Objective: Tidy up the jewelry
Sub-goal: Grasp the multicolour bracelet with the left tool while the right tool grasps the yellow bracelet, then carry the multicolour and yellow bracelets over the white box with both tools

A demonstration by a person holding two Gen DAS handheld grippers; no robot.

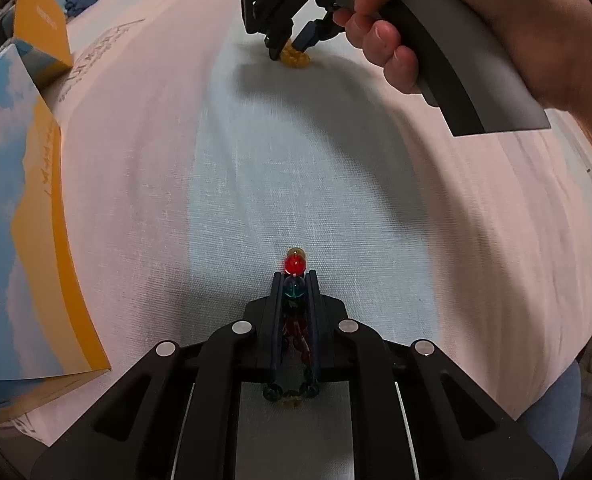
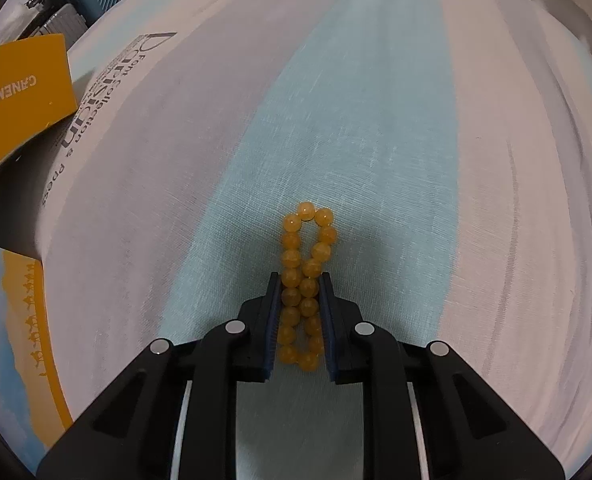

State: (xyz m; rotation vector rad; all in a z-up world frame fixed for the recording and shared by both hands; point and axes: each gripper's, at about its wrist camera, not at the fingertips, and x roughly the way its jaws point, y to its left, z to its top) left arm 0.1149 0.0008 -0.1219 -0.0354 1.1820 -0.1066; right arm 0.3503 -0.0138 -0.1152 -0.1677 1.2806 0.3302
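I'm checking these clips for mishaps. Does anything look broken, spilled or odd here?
Nothing stands out. The right gripper is shut on an intact yellow bead bracelet, squeezed into a narrow loop. The left gripper is shut on a multicoloured bead bracelet. Both lie on the cloth.

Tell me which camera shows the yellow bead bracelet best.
The right wrist view: the yellow bead bracelet fills its centre, pinched between the right gripper pads. The left wrist view shows it far off.
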